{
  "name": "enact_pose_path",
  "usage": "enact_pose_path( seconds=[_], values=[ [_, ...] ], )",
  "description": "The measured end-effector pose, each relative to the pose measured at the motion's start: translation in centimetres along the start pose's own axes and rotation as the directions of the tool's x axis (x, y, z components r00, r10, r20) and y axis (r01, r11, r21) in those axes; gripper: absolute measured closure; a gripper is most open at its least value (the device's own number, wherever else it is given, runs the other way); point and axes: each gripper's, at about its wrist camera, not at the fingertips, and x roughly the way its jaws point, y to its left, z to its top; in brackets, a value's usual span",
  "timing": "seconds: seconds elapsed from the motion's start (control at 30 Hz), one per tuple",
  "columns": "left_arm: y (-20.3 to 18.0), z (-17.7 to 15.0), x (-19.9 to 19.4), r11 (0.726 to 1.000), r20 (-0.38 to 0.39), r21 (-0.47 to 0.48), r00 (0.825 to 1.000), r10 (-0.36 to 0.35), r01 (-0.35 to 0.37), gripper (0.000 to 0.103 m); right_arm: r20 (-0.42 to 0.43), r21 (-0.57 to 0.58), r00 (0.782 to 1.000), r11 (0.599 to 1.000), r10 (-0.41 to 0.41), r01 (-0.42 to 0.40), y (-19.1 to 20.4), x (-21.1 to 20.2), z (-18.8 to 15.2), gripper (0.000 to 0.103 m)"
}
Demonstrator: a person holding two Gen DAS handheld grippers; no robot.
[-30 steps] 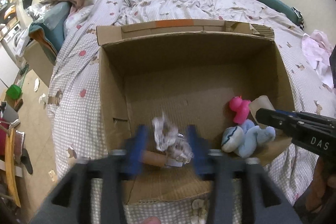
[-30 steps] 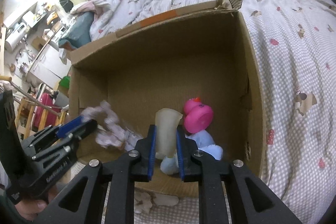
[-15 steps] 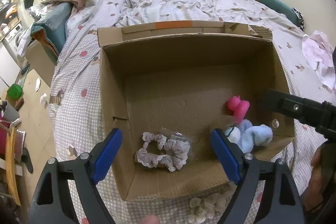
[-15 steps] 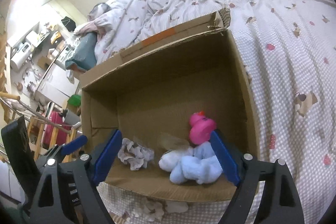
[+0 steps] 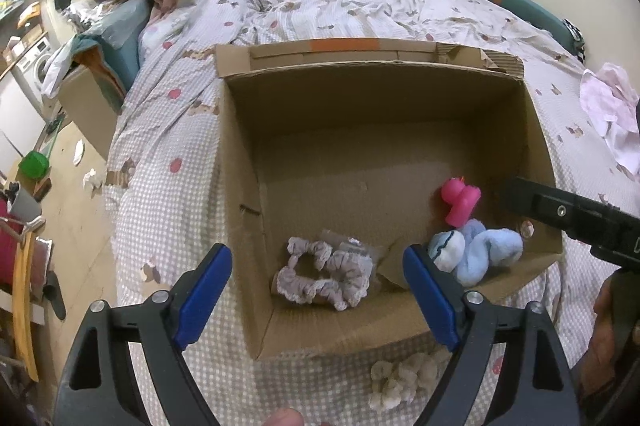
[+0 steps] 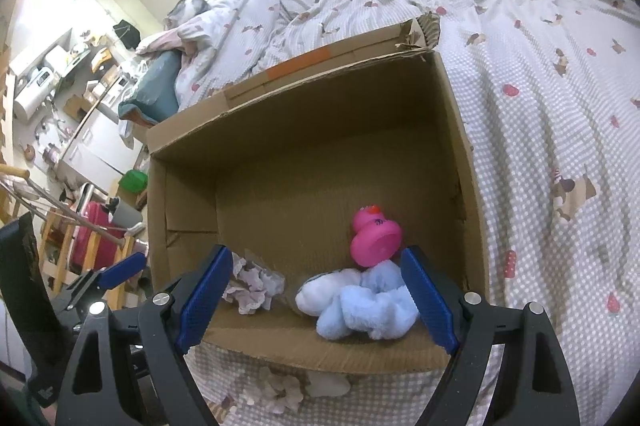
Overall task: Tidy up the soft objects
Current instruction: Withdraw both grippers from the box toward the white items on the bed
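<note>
Both tools, left tool [image 5: 318, 286] and right tool [image 6: 316, 290], now gape released and empty after clenching a second ago; grey scrunchie [image 5: 324, 276] and beige piece [image 5: 390, 262] lie dropped inside cardboard box [image 5: 240, 162] on bed [image 5: 168, 194], two items stowed.

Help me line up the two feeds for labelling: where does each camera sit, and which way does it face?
Left wrist: on the left gripper, angled down into the cardboard box at the scrunchie; open blue pads, right gripper at the edge.
Right wrist: on the right gripper, facing the pink duck and blue plush; open pads, left gripper beside.
Shared: box, duck, plush, scrunchie, bed.
</note>
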Motion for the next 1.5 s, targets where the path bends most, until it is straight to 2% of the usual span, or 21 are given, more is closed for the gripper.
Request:
enact_pose_path(
  seconds=[0.17, 0.53, 0.73, 0.8, 0.9, 1.07, 1.2, 1.33, 1.5],
  values=[
    [0.9, -0.6, -1.5, 1.0, 0.012, -0.025, 1.0, 0.012, -0.012, 0.017, 0.001, -0.009, 1.0, 1.0, -0.006, 0.006, 0.3, -0.9, -0.7, 0.011],
    [1.4, -3.9, -3.2, 0.997, -0.023, -0.069, 1.0, 0.017, -0.019, 0.017, 0.003, -0.027, 1.0, 0.999, -0.027, 0.027, 0.6, -3.7, -3.5, 0.011],
    [1.5, -6.0, -3.2, 0.994, -0.072, -0.108, 0.997, 0.008, -0.016, 0.017, -0.01, -0.046, 0.998, 0.997, -0.06, 0.06, 0.1, -4.9, -5.3, 0.011],
    [1.3, -6.6, -2.9, 0.992, -0.099, -0.126, 0.995, -0.013, 0.0, 0.017, -0.017, -0.023, 0.998, 0.998, -0.057, 0.057, -0.5, -5.3, -6.0, 0.011],
    [0.8, -7.6, -2.2, 0.986, -0.134, -0.153, 0.988, -0.08, 0.059, 0.017, -0.017, 0.063, 1.0, 0.998, -0.013, 0.014, -1.8, -6.1, -7.3, 0.011],
    [0.2, -8.9, -0.3, 0.988, -0.194, -0.153, 0.979, -0.064, 0.034, 0.017, -0.024, 0.141, 0.998, 0.988, -0.054, 0.057, -4.0, -6.6, -8.2, 0.011],
    [-1.1, -9.7, 1.6, 0.992, -0.249, -0.117, 0.965, -0.077, 0.049, 0.017, -0.041, 0.199, 0.995, 0.975, -0.087, 0.094, -5.9, -6.1, -7.9, 0.011],
    [-3.4, -10.2, 3.3, 0.993, -0.289, -0.058, 0.95, -0.119, 0.107, 0.017, -0.074, 0.307, 0.997, 0.951, -0.024, 0.045, -7.7, -5.1, -7.6, 0.011],
    [-5.6, -10.6, 5.7, 0.994, -0.333, 0.01, 0.938, -0.102, 0.112, 0.018, -0.109, 0.297, 0.994, 0.953, -0.026, 0.058, -7.5, -4.1, -7.6, 0.011]
  ],
)
